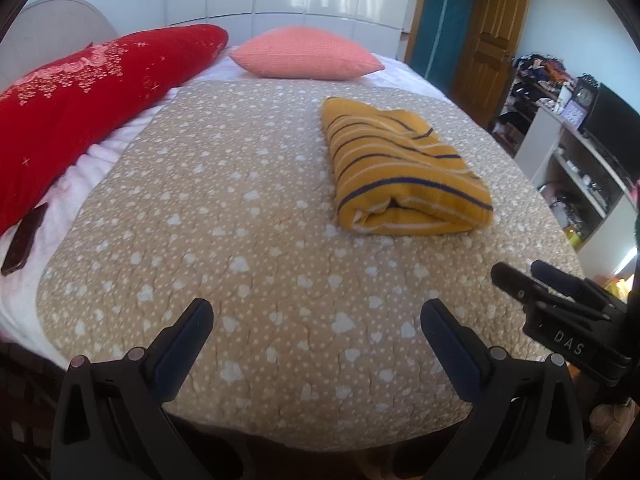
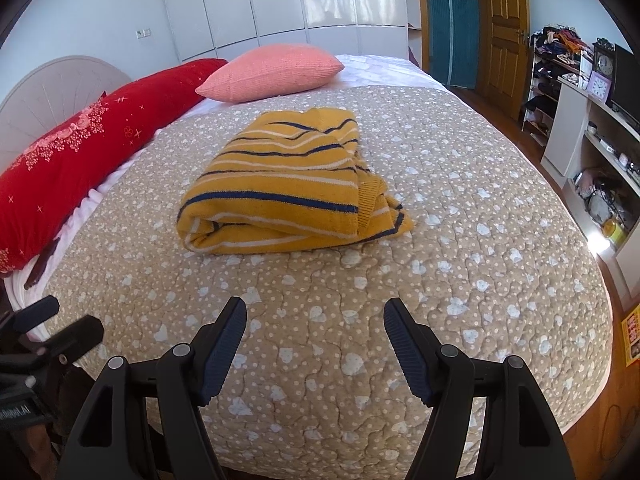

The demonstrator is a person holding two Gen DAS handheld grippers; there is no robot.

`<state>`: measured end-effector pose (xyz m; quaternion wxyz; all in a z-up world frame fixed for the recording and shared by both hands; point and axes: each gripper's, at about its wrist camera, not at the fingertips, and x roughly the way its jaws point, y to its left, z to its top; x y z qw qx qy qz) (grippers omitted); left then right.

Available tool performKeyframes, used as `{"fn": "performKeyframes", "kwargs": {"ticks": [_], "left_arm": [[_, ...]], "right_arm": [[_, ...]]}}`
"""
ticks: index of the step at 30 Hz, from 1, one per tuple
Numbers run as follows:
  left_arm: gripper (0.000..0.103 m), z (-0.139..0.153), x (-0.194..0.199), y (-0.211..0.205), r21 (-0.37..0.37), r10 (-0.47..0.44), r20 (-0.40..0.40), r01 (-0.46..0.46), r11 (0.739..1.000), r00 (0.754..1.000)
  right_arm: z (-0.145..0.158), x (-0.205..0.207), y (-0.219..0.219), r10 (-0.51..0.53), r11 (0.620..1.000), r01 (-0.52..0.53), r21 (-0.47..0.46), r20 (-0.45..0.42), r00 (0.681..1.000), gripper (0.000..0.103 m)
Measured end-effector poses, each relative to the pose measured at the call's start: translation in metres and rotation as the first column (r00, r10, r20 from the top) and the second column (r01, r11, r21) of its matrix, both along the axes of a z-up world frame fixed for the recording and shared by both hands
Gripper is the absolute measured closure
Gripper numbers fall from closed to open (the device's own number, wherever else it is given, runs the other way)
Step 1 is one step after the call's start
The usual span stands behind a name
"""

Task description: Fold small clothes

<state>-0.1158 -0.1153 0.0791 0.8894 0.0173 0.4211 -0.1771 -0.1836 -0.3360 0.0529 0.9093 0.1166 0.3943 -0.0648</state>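
1. Bed first, since it fills both views: a tan quilt (image 1: 224, 208) with white hearts and dots lies over a white sheet (image 1: 96, 152), with a pale rounded headboard (image 2: 52, 84) at the far left.
2. Along the left edge lies a long red bolster pillow (image 1: 80, 96) with pink flower embroidery, and a salmon-pink cushion (image 2: 272, 74) lies at the far end next to it.
3. The yellow striped sweater (image 2: 280, 184) sits folded into a chunky bundle on the quilt, navy and white stripes on top, with a bit of ribbed hem poking out on its right side.
4. Both claws hang over the near edge of the bed, well short of the sweater. Left gripper (image 1: 316, 320) is spread wide with nothing in it, sweater ahead and to its right. Right gripper (image 2: 315, 318) is also wide apart and empty, sweater ahead, slightly left.
5. A dark phone-like slab (image 1: 24, 240) lies on the sheet beside the bolster.
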Motion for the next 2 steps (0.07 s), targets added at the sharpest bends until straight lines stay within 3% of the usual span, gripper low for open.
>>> {"fn": "performKeyframes", "kwargs": {"ticks": [2], "left_arm": [[0.000, -0.0001, 0.0041, -0.0004, -0.003, -0.007, 0.000, 0.007, 1.000, 1.000]], "right_arm": [[-0.0006, 0.0019, 0.0020, 0.004, 1.000, -0.004, -0.002, -0.003, 1.000, 0.027]]}}
